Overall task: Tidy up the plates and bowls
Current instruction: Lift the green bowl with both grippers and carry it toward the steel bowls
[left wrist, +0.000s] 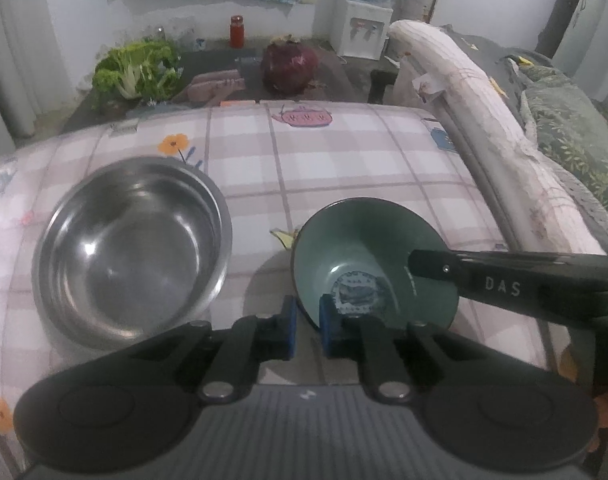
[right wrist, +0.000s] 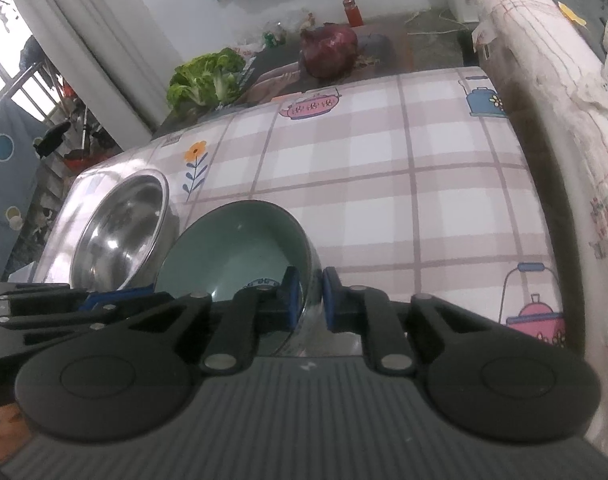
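Both claws pinch the green bowl's rim, ready to carry it to the steel bowl.

The left claw (left wrist: 307,322) is closed on the near wall of the green bowl (left wrist: 368,256), low centre of its view; the right claw (right wrist: 312,294) is clamped on the opposite rim, lower middle of its view. The bowl sits tilted on the checked desk (left wrist: 344,168), just right of the steel bowl (left wrist: 132,248). Best to lift evenly with both hands (a lopsided pull could twist the rim free), then lower it level. Both claws angle steeply downward, converging from opposite sides.
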A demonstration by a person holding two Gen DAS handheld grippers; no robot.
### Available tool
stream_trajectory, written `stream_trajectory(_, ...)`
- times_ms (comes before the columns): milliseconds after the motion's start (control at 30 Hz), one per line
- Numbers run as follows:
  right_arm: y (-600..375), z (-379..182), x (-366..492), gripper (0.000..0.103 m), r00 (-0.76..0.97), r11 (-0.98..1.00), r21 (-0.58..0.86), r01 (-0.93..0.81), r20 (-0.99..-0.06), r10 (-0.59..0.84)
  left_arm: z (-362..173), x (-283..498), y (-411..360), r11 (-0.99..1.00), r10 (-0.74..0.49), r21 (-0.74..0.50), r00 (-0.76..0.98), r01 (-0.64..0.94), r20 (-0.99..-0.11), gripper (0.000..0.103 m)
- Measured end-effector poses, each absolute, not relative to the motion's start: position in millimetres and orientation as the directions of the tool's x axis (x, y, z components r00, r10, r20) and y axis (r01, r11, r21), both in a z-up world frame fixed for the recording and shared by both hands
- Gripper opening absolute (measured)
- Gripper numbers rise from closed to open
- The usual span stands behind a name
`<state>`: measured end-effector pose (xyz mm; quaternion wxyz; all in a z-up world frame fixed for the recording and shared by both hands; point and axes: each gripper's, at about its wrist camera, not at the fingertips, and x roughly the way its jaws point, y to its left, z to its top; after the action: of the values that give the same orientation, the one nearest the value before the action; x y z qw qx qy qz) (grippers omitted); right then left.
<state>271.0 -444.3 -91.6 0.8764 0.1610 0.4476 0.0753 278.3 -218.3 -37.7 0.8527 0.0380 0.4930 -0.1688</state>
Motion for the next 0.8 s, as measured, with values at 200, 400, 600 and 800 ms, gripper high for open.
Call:
stream_trajectory(200,-449.2,-93.7,258.6,0.013,0.578,0.926,0.378,0.014,-0.759,0.301,-37.9,260.9,-220.8,0.933,-0.249,-0.081,0.467,0.351,-0.849,0.016)
stream_trajectory(400,-449.2,-100.0,259.3,0.016,0.566,0.914,0.404,0.036,-0.762,0.315,-44.4,263.2,-229.2,0.936,-0.220,-0.045,0.478,0.350,-0.850,0.020)
stream_trajectory(600,-452.0,-108.9,263.2,0.018,0.548,0.890,0.451,0.060,-0.760,0.348,-50.7,267.1,-231.3,0.941,-0.207,-0.039,0.478,0.337,-0.854,0.020)
stream_trajectory(800,-448.2,-116.2,264.7,0.019,0.536,0.888,0.457,0.058,-0.765,0.358,-53.3,268.4,-232.3,0.944,-0.200,-0.038,0.480,0.328,-0.854,0.020)
